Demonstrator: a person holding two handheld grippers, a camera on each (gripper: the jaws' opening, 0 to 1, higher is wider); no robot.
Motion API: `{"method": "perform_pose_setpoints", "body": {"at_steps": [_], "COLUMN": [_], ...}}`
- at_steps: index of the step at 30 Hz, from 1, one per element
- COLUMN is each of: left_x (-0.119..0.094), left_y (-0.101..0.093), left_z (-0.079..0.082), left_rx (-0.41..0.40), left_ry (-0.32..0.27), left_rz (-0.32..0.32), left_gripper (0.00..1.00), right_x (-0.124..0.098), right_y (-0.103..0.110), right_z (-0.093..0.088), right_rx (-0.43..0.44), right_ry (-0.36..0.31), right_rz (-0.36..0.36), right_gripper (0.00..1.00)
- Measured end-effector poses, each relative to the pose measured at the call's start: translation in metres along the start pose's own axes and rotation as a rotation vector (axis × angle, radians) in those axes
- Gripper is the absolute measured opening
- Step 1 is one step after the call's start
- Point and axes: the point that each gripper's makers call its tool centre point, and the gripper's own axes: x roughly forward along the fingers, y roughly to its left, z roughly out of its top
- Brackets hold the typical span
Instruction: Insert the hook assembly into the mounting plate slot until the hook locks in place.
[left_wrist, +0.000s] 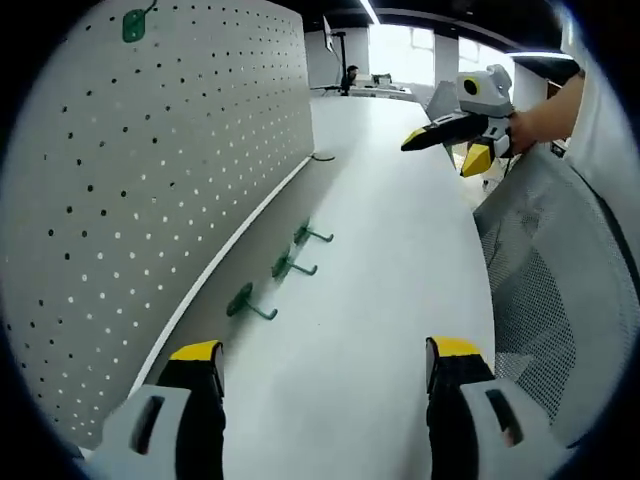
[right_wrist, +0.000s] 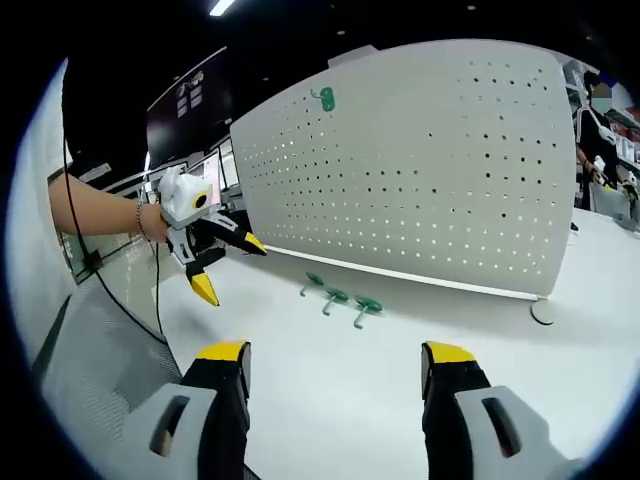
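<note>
A white pegboard mounting plate (left_wrist: 150, 200) (right_wrist: 420, 170) stands upright along the white table (left_wrist: 400, 260) (right_wrist: 330, 400). One green hook (left_wrist: 133, 25) (right_wrist: 325, 98) hangs near its top edge. Three loose green hooks lie in a row on the table at the board's foot (left_wrist: 250, 303) (left_wrist: 290, 265) (left_wrist: 310, 234) (right_wrist: 313, 283) (right_wrist: 334, 298) (right_wrist: 366, 306). My left gripper (left_wrist: 325, 365) (right_wrist: 230, 268) is open and holds nothing, a short way back from the hooks. My right gripper (right_wrist: 335, 355) (left_wrist: 445, 150) is also open, raised above the table, well clear of them.
A grey mesh chair (left_wrist: 560, 300) (right_wrist: 90, 340) sits at the table's open side. A round cable grommet (left_wrist: 322, 156) (right_wrist: 543, 312) is set in the tabletop by the board's end. Monitors and a person are at desks far behind.
</note>
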Motion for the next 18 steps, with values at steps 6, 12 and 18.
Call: {"method": "perform_pose_setpoints", "body": {"at_steps": [6,12,18], "left_x": [0.004,0.009,0.013], "left_y": [0.006,0.01,0.018], "left_z": [-0.003,-0.006,-0.006], "left_rx": [0.0,0.017,0.035], "left_ry": [0.019,0.043,0.06], "left_rz": [-0.011,-0.03,-0.037], "left_gripper": [0.85,0.85,0.85], "right_x": [0.001,0.001,0.001], "right_y": [0.0,0.0,0.001], "right_z": [-0.002,-0.003,-0.004], "right_rx": [-0.001,0.003,0.006], "right_ry": [0.007,0.011,0.014], "right_rz": [0.004,0.004,0.004], "right_gripper": [0.67,0.67,0.67]}}
